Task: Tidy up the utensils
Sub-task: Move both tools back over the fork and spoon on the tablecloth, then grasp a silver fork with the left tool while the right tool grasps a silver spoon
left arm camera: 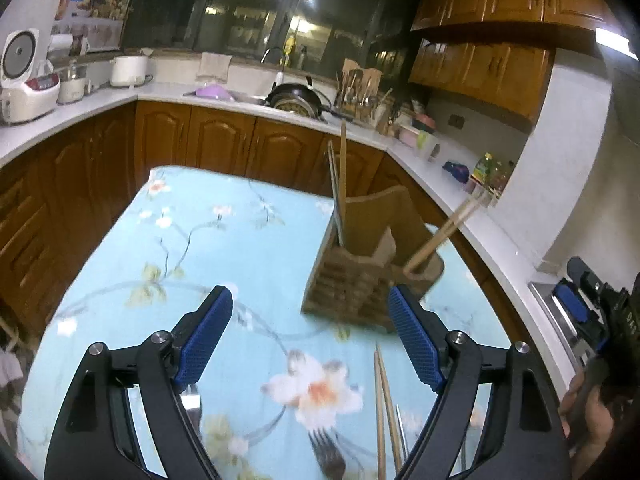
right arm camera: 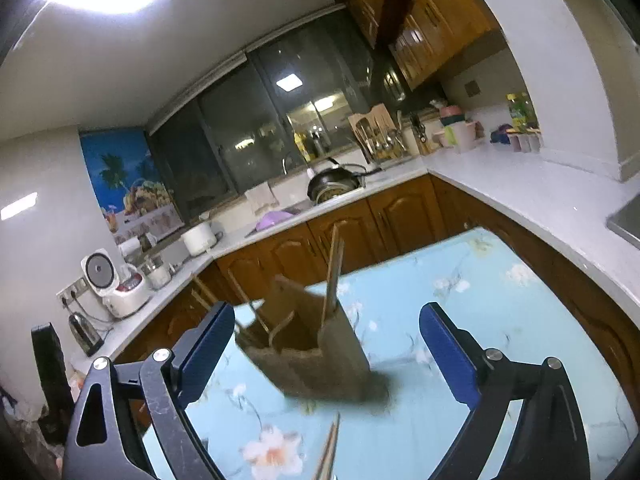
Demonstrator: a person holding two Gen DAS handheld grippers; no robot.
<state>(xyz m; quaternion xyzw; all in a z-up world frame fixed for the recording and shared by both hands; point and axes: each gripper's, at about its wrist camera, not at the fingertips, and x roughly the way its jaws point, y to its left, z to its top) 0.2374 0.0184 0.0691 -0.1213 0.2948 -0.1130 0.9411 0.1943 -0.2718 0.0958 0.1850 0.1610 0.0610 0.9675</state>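
Note:
A wooden utensil holder (left arm camera: 352,280) stands on the table's light-blue floral cloth (left arm camera: 224,240), with chopsticks (left arm camera: 343,184) upright in it and another pair (left arm camera: 444,236) leaning out to the right. My left gripper (left arm camera: 310,296) is open just short of the holder, with nothing between its blue pads. A loose pair of chopsticks (left arm camera: 384,412) and a fork (left arm camera: 328,456) lie on the cloth under it. My right gripper (right arm camera: 328,308) is open too, with the holder (right arm camera: 320,364) ahead between its fingers and untouched. Loose chopsticks (right arm camera: 328,452) lie below it. The right gripper (left arm camera: 580,308) also shows at the right edge of the left wrist view.
An L-shaped white counter (left arm camera: 460,200) with wooden cabinets wraps around the table. On it stand a rice cooker (left arm camera: 24,80), a black pan (left arm camera: 296,100) by the sink, a utensil rack (left arm camera: 360,88) and a kettle (right arm camera: 84,332). A hand (left arm camera: 588,412) is at lower right.

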